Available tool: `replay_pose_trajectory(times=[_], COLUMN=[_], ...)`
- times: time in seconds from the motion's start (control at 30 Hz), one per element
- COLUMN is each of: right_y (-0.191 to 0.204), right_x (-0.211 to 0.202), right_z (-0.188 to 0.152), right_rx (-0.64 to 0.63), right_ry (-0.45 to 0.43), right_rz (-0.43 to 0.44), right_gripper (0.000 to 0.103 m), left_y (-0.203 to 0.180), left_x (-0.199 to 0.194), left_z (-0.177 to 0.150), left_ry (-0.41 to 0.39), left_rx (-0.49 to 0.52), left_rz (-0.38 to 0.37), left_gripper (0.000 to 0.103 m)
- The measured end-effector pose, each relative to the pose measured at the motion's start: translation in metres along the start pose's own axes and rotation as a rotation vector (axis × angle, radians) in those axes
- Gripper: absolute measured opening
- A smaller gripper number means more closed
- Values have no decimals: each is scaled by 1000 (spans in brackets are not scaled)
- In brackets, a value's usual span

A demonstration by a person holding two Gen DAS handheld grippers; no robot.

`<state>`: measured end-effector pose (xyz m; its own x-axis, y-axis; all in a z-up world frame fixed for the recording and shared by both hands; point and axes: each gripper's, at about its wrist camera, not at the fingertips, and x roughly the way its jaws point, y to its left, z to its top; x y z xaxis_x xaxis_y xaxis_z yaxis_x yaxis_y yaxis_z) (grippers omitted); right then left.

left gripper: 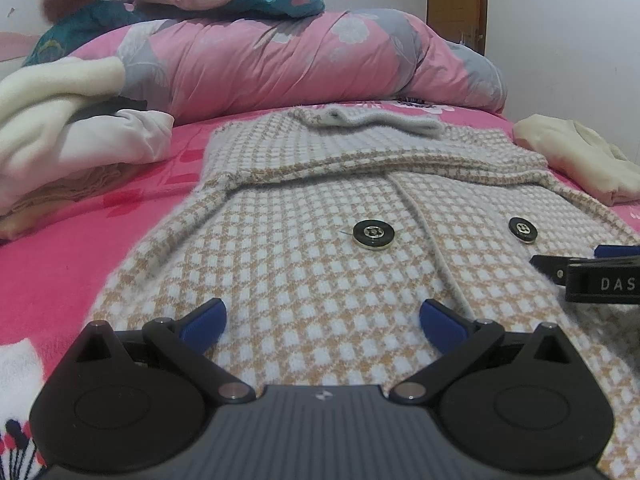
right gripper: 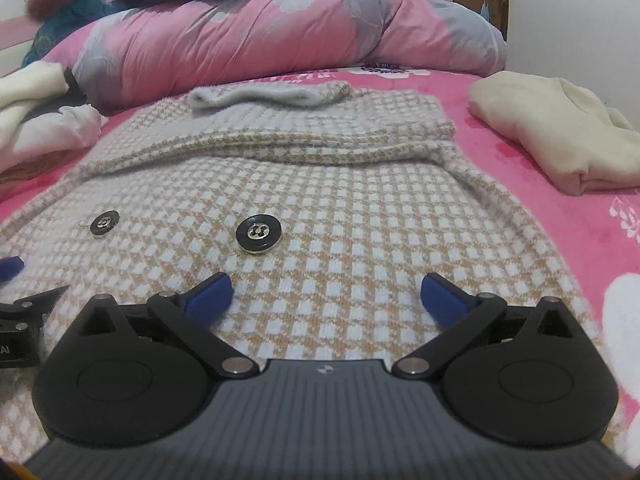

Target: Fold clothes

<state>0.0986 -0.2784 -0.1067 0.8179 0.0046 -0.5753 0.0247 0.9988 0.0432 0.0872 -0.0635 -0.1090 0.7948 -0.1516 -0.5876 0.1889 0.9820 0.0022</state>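
A tan and white checked knit cardigan [left gripper: 320,264] lies flat on the pink bed, its sleeves folded across the upper part and two black buttons [left gripper: 373,233] on the front. My left gripper [left gripper: 322,322] hovers low over the near left part of it, blue pads wide apart, nothing between them. In the right wrist view the same cardigan [right gripper: 360,216] fills the middle, one black button [right gripper: 258,234] just ahead. My right gripper [right gripper: 326,298] stands open over the near right part, empty. Each gripper shows at the edge of the other's view.
A rolled pink floral quilt [left gripper: 288,56] lies across the back of the bed. A pile of white and cream clothes [left gripper: 60,128] sits at the left. A folded cream garment [right gripper: 552,132] rests at the right on the pink sheet [left gripper: 60,264].
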Motion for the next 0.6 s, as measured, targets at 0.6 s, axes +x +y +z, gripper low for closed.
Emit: replay_pose_trajectory(times=[0.6], right_y=[-3], right_x=[-1], right_z=[-1], right_rx=[19], right_ry=[-10], right_rz=[15], right_gripper=[102], left_y=[-6], left_x=[-3], left_z=[-3], left_ry=[-10], left_rx=[21], left_rz=[24], left_gripper=[103])
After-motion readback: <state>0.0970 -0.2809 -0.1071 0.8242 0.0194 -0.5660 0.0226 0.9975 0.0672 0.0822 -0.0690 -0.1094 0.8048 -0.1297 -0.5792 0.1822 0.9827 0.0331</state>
